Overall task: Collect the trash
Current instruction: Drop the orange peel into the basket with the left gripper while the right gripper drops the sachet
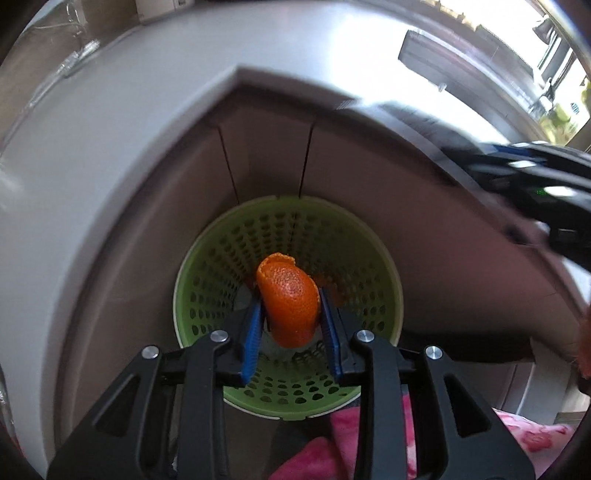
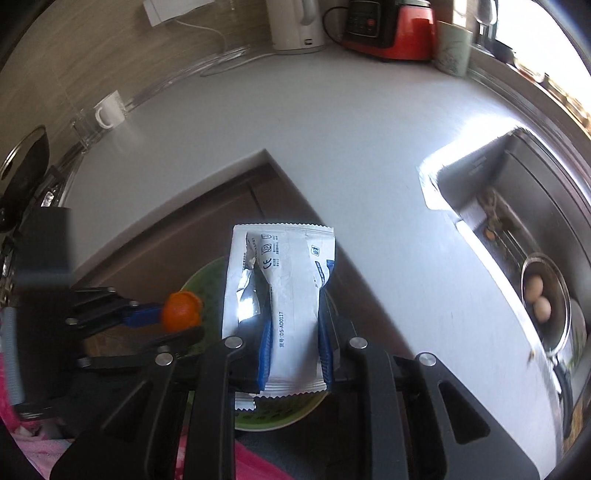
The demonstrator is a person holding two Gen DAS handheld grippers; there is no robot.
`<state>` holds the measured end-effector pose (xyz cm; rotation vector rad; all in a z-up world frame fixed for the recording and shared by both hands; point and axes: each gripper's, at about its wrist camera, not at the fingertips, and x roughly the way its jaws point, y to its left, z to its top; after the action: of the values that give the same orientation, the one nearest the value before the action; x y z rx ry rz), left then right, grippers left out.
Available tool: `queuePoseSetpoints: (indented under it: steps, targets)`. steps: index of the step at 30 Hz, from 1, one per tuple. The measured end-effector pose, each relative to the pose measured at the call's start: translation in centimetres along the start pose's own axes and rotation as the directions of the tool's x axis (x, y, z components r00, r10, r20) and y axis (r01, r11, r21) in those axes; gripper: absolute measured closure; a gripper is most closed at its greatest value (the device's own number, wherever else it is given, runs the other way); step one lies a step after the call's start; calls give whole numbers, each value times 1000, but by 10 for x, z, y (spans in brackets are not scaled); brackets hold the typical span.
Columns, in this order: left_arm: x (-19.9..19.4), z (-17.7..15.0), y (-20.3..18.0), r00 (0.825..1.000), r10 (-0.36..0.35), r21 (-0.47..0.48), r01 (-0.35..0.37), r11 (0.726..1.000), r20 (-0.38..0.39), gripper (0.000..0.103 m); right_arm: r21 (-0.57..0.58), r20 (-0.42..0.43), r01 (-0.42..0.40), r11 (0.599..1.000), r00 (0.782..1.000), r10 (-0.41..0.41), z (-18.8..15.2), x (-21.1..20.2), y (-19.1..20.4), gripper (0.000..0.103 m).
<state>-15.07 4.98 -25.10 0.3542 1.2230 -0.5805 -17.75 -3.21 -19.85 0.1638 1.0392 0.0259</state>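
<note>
My left gripper (image 1: 290, 306) is shut on a piece of orange peel (image 1: 290, 299) and holds it over the open mouth of a green perforated trash basket (image 1: 207, 258) on the floor. The same peel (image 2: 181, 310) and left gripper (image 2: 162, 315) show at the left of the right wrist view. My right gripper (image 2: 293, 325) is shut on a torn white and silver wrapper (image 2: 284, 280), held above the green basket's rim (image 2: 273, 421). The right gripper shows blurred at the right edge of the left wrist view (image 1: 524, 181).
A grey L-shaped counter (image 2: 332, 122) wraps around the basket, with brown cabinet doors (image 1: 266, 162) behind it. A sink (image 2: 524, 206) with a bowl of eggs (image 2: 539, 299) lies right. A kettle (image 2: 295, 26), red appliance (image 2: 391, 29), cups (image 2: 109, 110) and a pan (image 2: 26, 166) stand along the wall.
</note>
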Motion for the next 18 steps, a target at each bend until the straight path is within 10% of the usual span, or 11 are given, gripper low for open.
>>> queuePoseSetpoints:
  steps: [11, 18]
  targets:
    - [50, 2, 16, 993, -25, 8, 26, 1000, -115, 37, 36, 0, 43, 998, 999, -43, -13, -10, -1, 81]
    - [26, 4, 18, 998, -20, -1, 20, 1000, -61, 34, 5, -8, 29, 1000, 1000, -29, -10, -4, 6, 80]
